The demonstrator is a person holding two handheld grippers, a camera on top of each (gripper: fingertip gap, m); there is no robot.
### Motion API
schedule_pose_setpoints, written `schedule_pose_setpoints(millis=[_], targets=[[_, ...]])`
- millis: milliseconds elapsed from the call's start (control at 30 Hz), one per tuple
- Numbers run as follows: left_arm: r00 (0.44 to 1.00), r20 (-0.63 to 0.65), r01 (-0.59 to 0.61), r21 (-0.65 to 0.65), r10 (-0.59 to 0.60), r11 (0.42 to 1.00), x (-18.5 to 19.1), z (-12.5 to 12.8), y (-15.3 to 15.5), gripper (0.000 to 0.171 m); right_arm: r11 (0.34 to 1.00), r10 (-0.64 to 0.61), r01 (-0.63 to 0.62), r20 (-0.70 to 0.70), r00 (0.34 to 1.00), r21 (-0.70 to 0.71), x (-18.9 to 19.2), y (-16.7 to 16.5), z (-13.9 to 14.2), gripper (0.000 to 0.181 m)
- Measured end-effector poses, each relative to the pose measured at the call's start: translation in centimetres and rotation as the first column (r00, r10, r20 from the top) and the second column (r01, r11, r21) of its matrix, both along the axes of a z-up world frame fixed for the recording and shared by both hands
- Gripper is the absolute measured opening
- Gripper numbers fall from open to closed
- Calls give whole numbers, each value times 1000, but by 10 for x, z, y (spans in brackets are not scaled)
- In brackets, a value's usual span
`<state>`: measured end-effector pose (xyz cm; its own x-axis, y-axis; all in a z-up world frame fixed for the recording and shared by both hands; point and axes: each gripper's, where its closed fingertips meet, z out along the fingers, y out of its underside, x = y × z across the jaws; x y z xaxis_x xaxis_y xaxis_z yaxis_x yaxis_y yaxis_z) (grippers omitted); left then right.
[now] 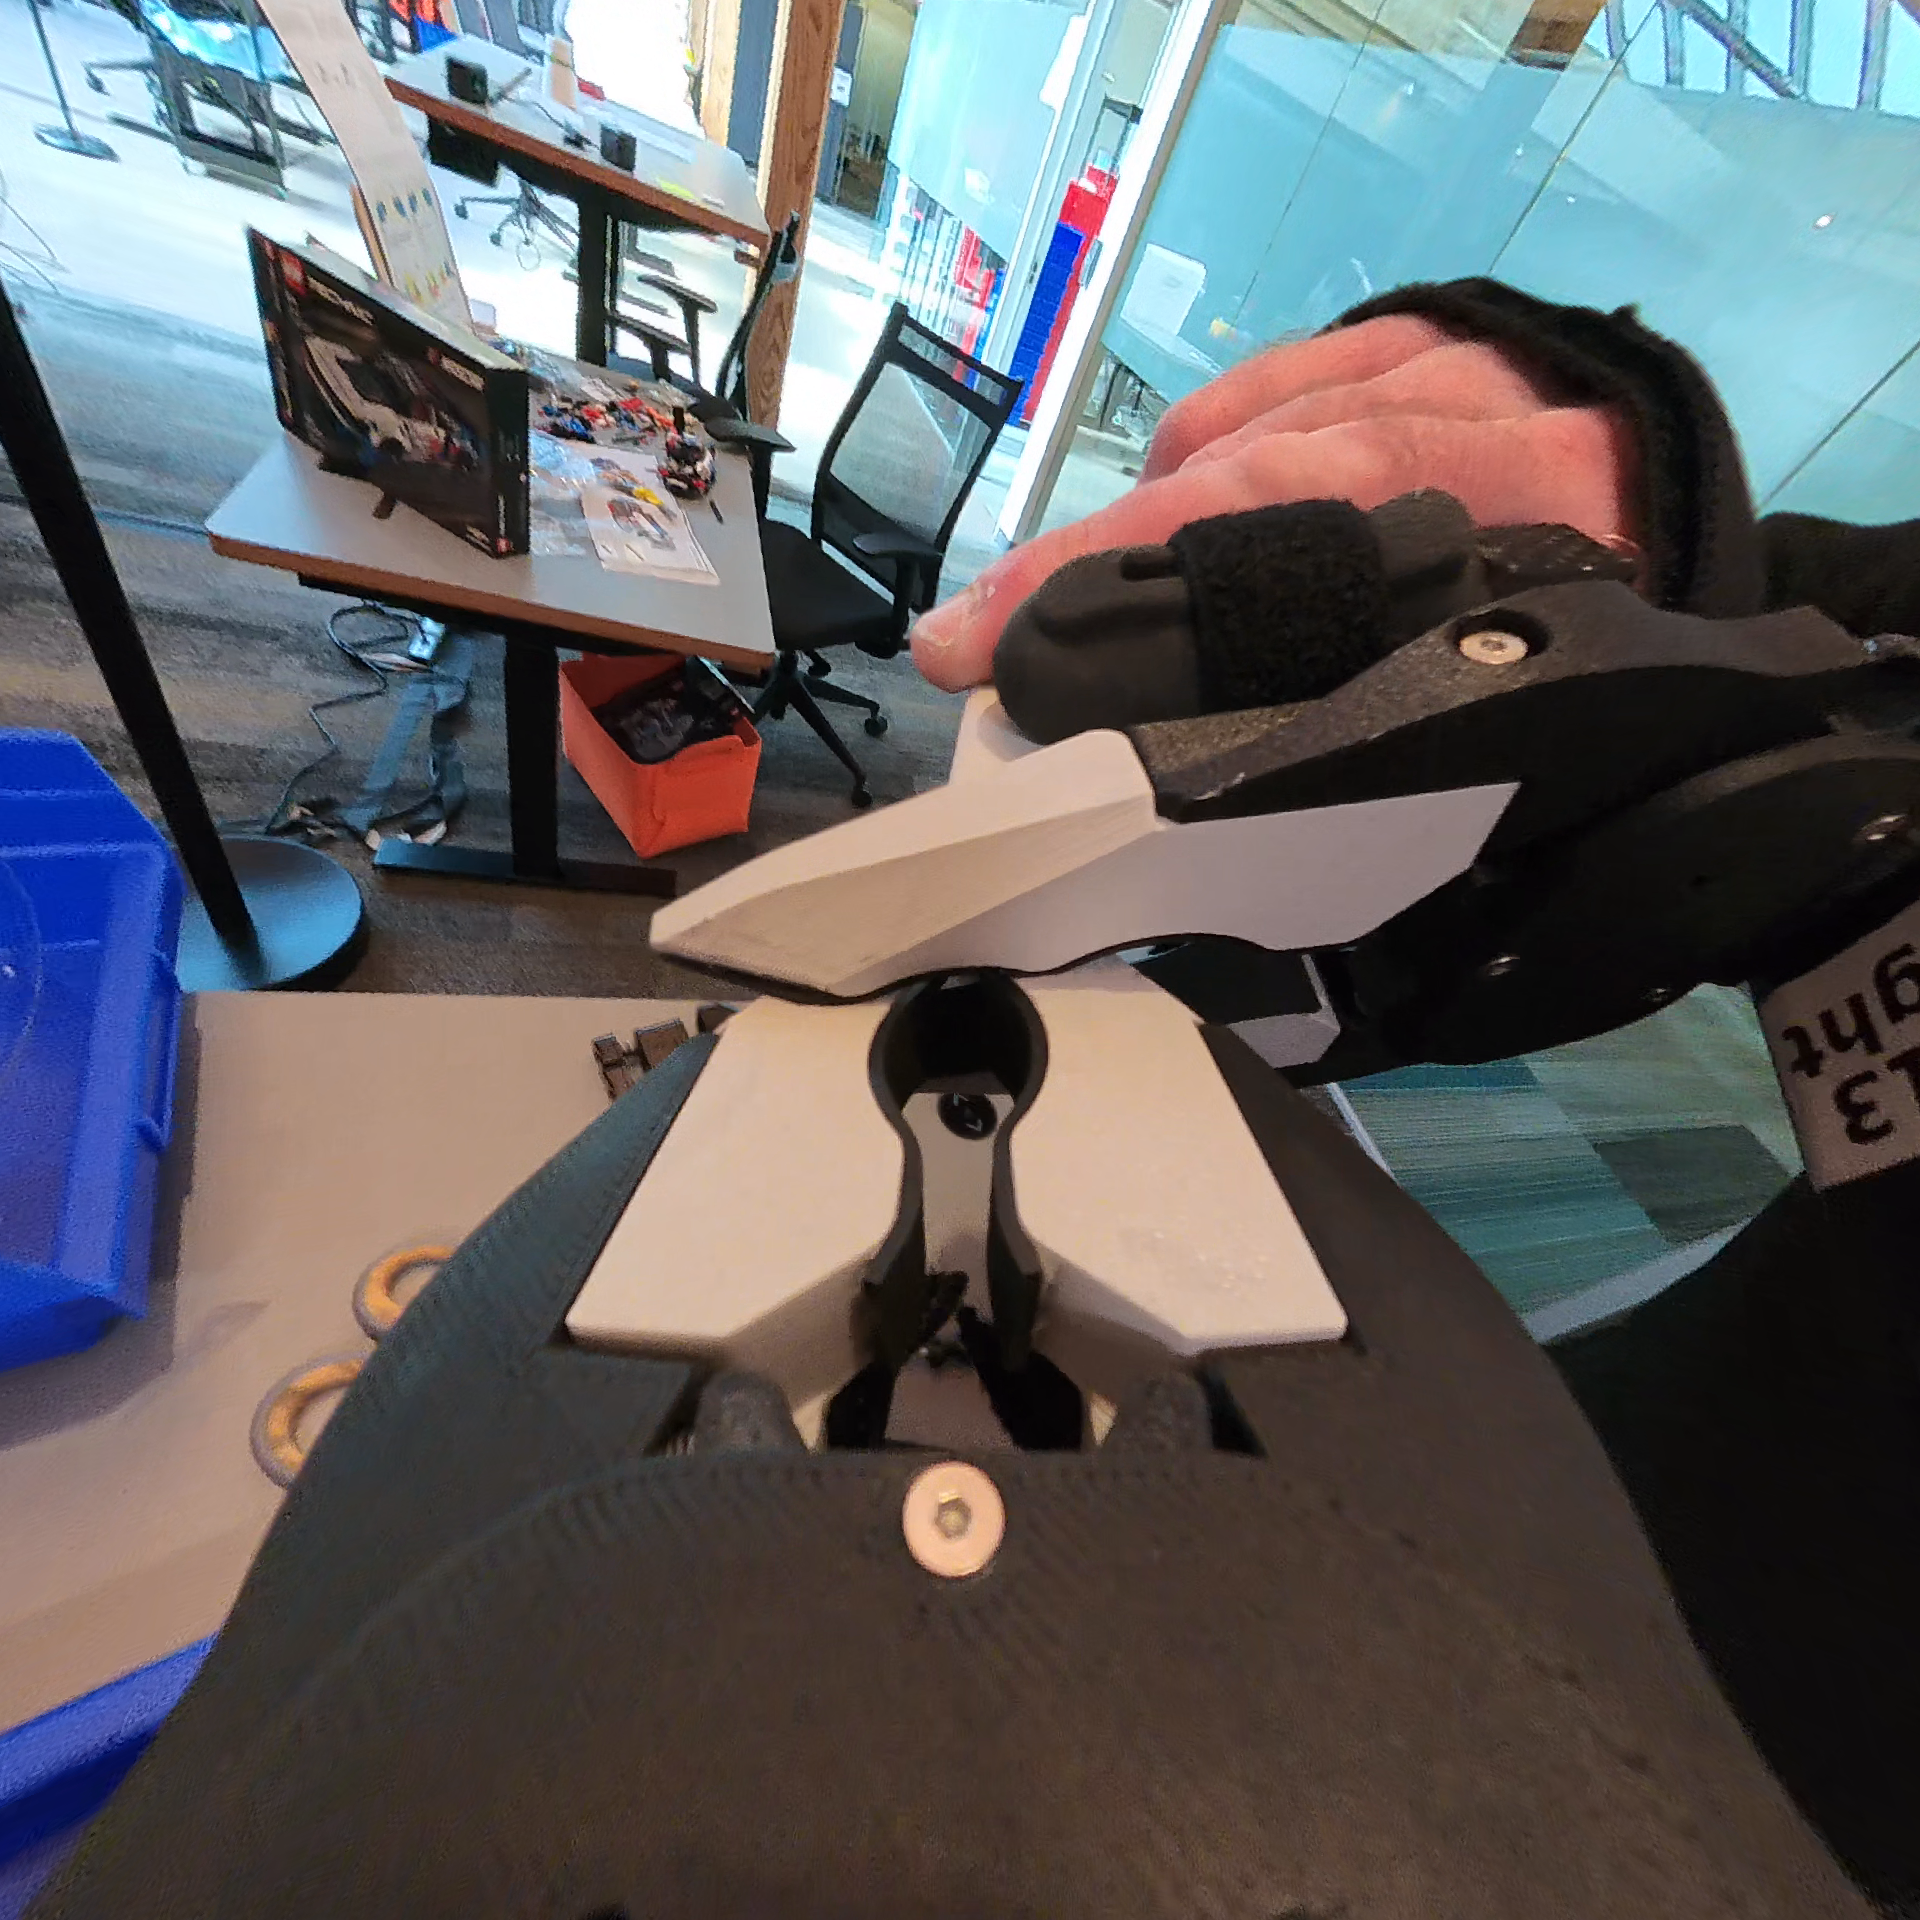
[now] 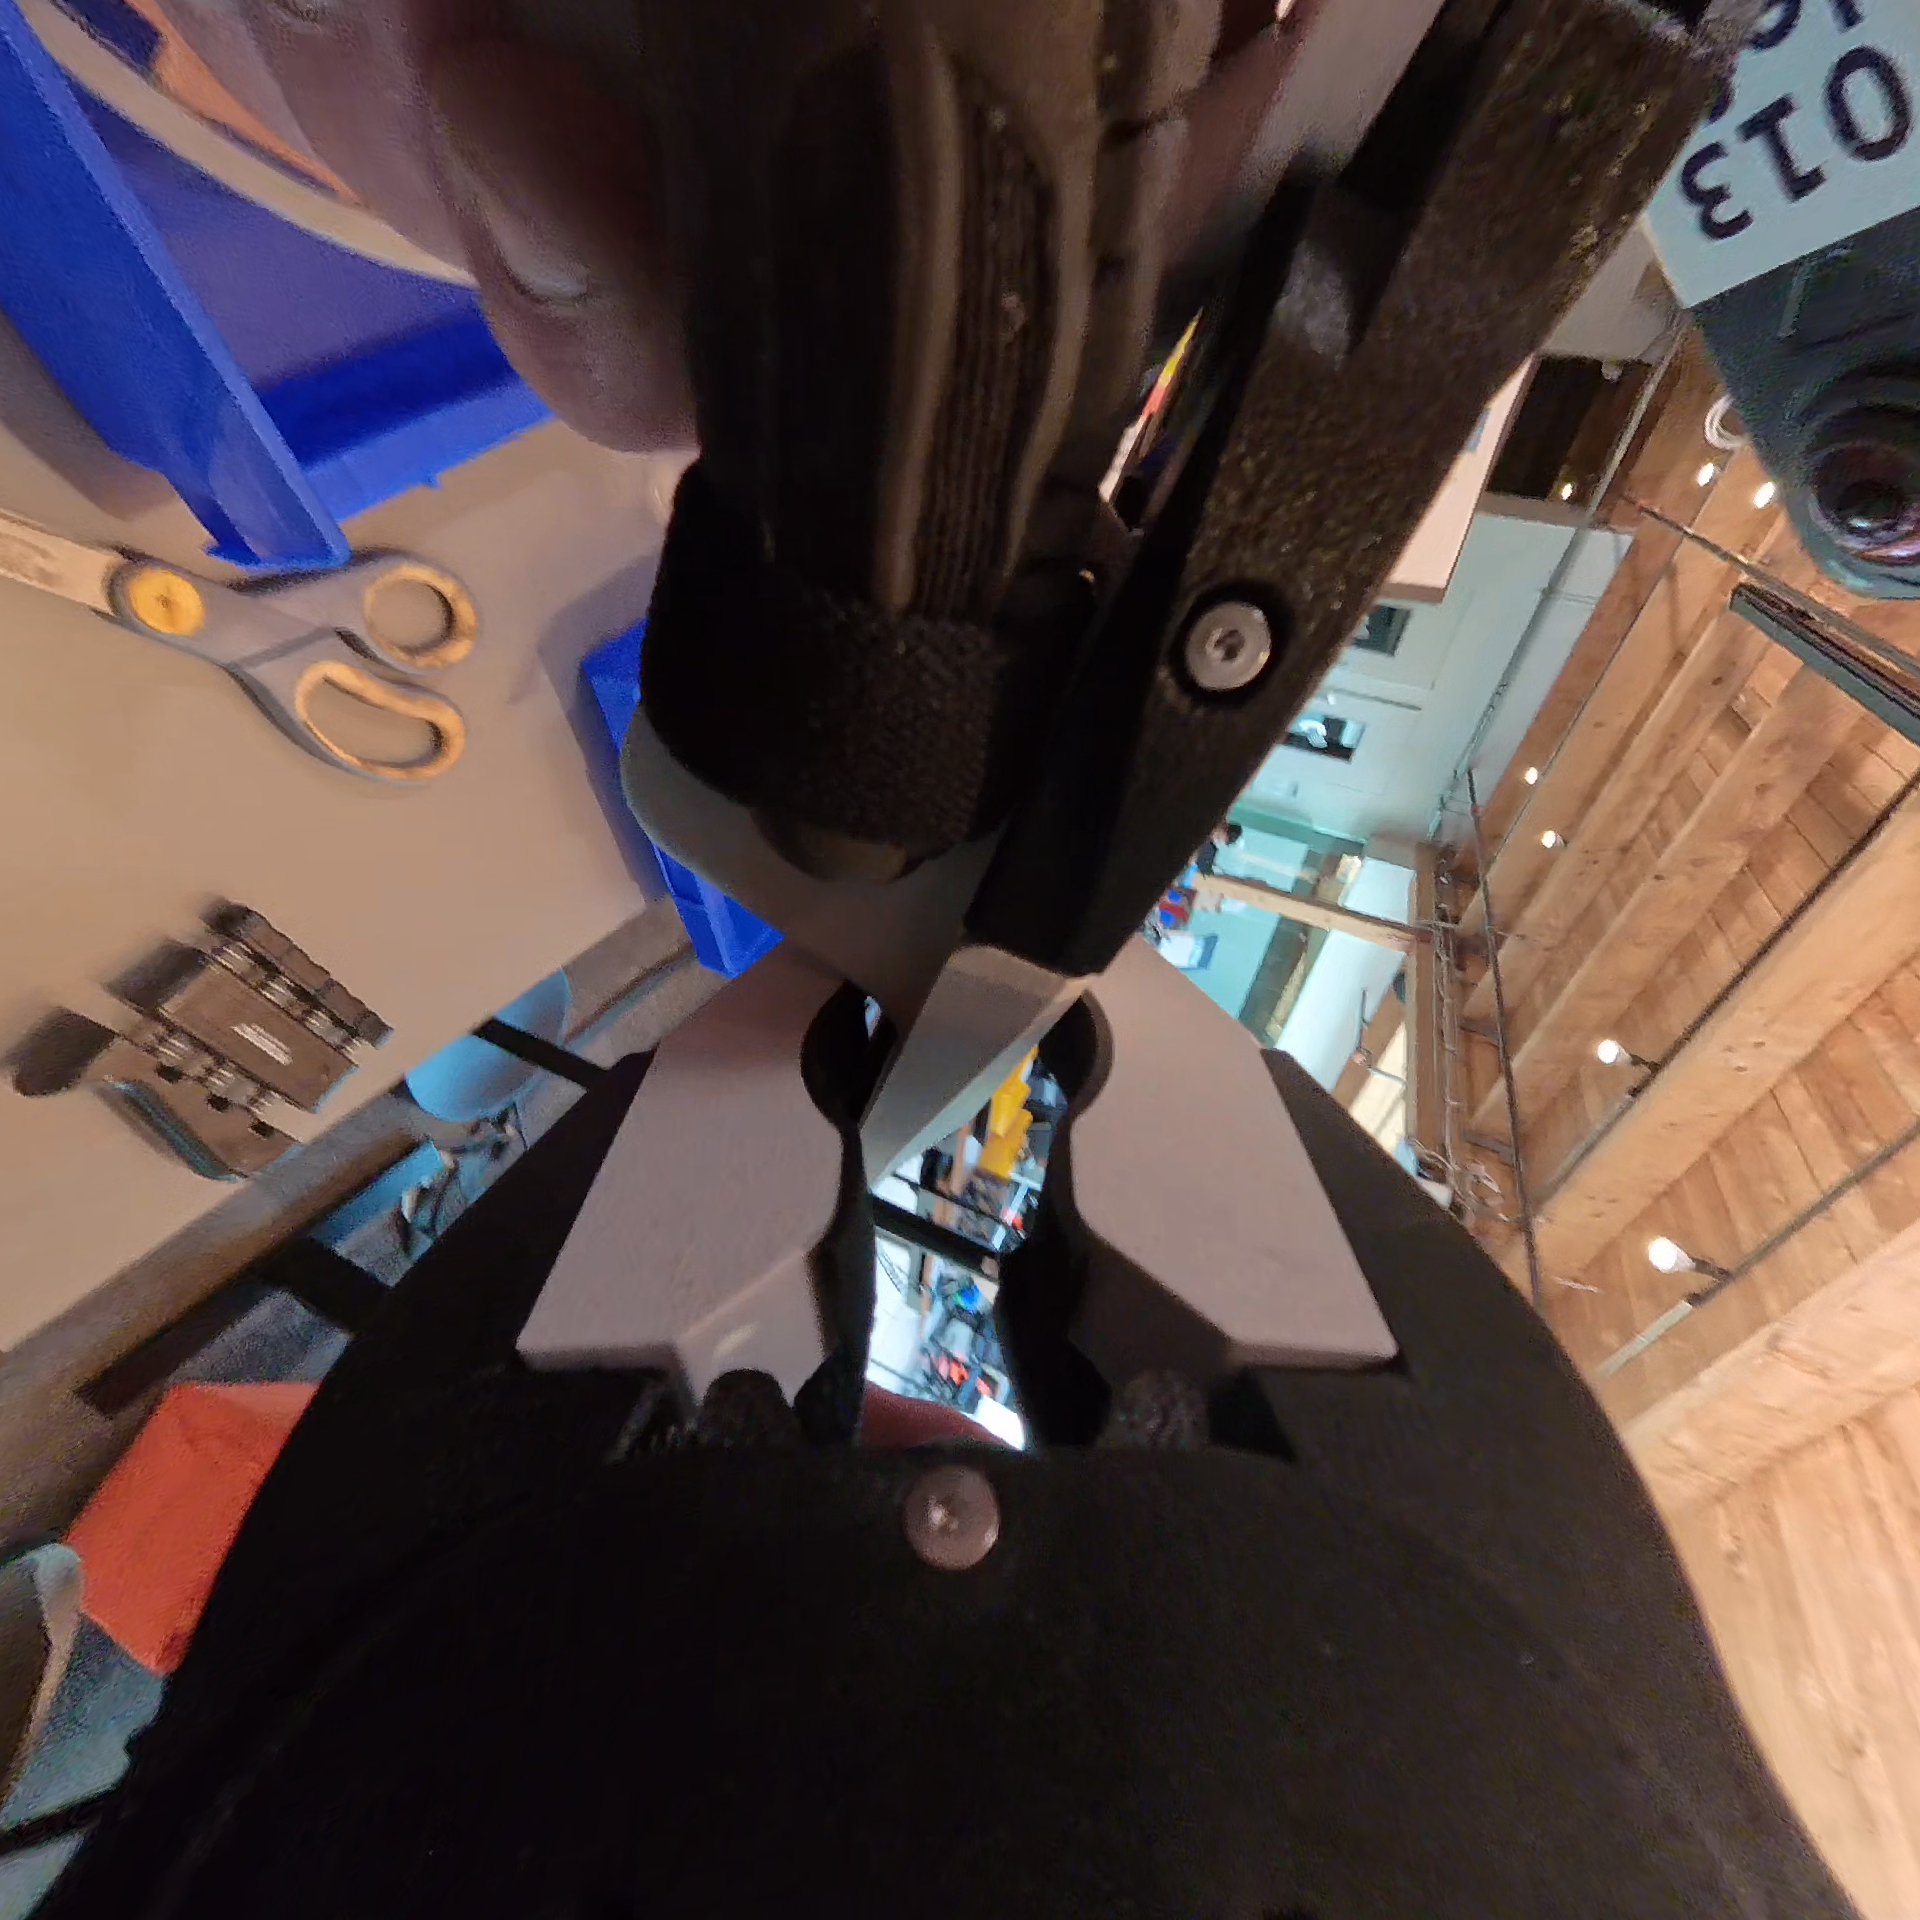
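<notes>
My left gripper (image 1: 958, 1003) points forward over a grey table (image 1: 395, 1122). Its white fingers (image 1: 769, 1174) stand together with only a thin slit between them, and nothing is held. My right gripper (image 2: 951, 1164) is open. It comes in from the right in the left wrist view (image 1: 935, 862), held by a hand (image 1: 1351, 436). One of its fingers lies across the top of the left fingertips and the other passes underneath. In the right wrist view the left gripper's white tip (image 2: 966, 1039) pokes between the right gripper's spread fingers (image 2: 707, 1174).
Grey scissors with yellow-lined handles (image 2: 343, 675) lie on the table, next to blue bins (image 2: 208, 343) that also show in the left wrist view (image 1: 73, 1039). A dark metal block (image 2: 249, 1039) sits near the table edge. Beyond are a black pole stand (image 1: 125, 644), a desk (image 1: 499, 582), a chair (image 1: 883, 540) and an orange bin (image 1: 665, 769).
</notes>
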<state>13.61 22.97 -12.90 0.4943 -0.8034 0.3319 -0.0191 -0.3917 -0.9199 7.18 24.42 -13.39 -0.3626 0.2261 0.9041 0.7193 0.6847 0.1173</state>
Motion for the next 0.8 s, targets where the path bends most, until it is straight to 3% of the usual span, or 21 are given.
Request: schedule_pose_setpoints(millis=[367,567,600,633,667,733,800], targets=[[986,-141,-82,29,85,996,-4,-12,20,13,997,-58,55,62,996,51,8,13,-4,24],[986,-129,-104,0,103,995,-8,-11,26,12,997,-65,62,73,995,36,6,19,-3,27],[978,-145,-160,-84,147,984,-15,-16,30,0,999,-48,47,77,996,12,4,17,-3,27],[973,-195,-163,-197,124,967,-19,-26,29,0,999,-30,32,85,996,-27,3,12,-5,34],[984,-156,-128,-268,88,955,-18,-25,28,0,997,-38,44,103,994,-62,5,10,-6,47],[990,-105,-115,-216,94,970,-22,-15,33,0,993,-25,37,111,994,-112,10,7,-4,54],[983,-147,-133,-167,109,977,-24,-14,35,0,960,13,8,70,997,-281,11,-3,-2,55]])
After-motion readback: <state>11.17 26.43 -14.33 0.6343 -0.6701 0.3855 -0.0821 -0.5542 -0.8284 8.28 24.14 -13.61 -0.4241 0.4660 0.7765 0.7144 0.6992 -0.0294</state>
